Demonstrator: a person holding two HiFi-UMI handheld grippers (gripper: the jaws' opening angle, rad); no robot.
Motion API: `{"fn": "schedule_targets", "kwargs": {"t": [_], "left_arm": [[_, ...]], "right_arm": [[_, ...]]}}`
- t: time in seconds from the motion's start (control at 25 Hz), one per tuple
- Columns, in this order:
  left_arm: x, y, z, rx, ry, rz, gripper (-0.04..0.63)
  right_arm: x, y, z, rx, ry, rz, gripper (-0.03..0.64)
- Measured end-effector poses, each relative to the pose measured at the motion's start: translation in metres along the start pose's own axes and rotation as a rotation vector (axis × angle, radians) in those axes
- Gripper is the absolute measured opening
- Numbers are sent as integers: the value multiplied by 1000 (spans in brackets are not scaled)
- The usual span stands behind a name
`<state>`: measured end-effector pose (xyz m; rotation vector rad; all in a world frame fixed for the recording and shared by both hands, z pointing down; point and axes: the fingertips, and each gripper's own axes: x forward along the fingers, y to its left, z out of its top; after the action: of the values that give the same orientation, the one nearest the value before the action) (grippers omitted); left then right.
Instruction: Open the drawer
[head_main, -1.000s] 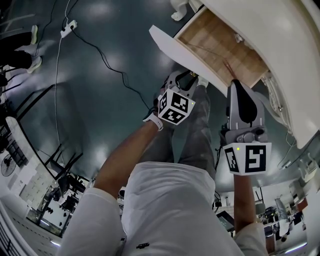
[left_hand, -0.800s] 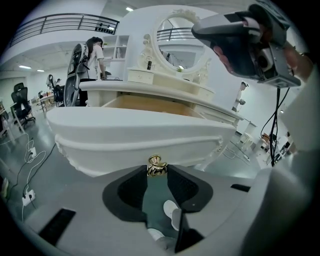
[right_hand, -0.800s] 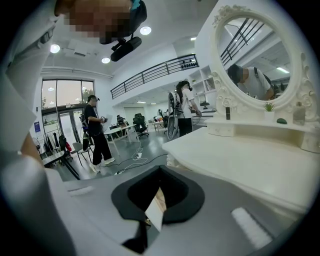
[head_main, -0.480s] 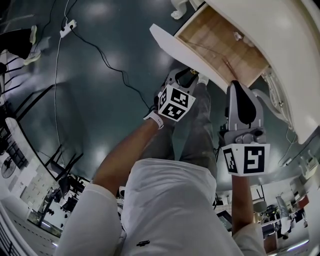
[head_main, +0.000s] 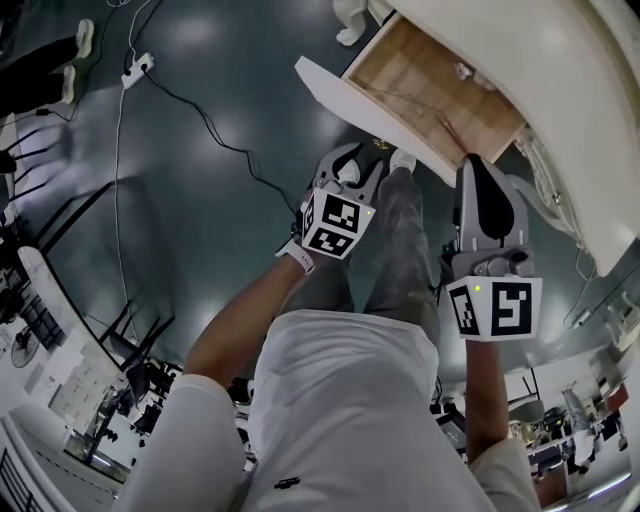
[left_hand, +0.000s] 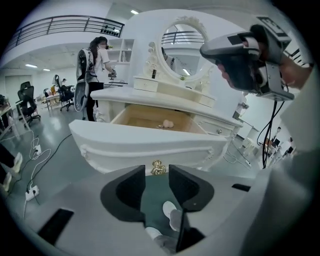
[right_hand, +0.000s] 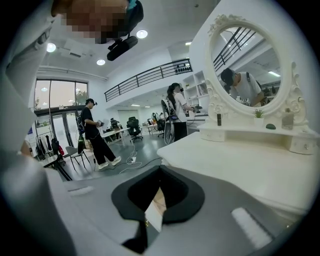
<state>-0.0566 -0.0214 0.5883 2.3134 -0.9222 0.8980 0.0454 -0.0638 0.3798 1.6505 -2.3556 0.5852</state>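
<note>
Dressing table (left_hand: 165, 97) before you. Drawer (left_hand: 150, 145) stands pulled out. Your left gripper (left_hand: 160, 172) released, jaws just been opening, nothing between them. Your right gripper (right_hand: 160, 172) clenched, empty, near table edge. Brass knob (left_hand: 158, 168) just beyond left jaw tips.

Drawer (left_hand: 150, 145) front white, inside tan wood grain; knob (left_hand: 158, 168) gold; floor (head_main: 200, 150) dark teal; my left gripper (left_hand: 156, 185) and right gripper (right_hand: 156, 196): black pads, black-and-white square markers.
</note>
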Motion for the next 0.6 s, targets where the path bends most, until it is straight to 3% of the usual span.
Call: {"fn": "schedule_targets", "kwargs": {"t": [0.2,0.32,0.6], "left_arm": [[-19,-4,9,-85,1,-19,116],[-32,-3,23,-96,-30,-12,90],[-63,8,60,-157,-75,52,24]], "right_arm": [[-4,0,18,-5,-19,-8,12],[-8,0,27,-15,-26,-7,12],[-22,-1,44,16,-51,-31,12]]}}
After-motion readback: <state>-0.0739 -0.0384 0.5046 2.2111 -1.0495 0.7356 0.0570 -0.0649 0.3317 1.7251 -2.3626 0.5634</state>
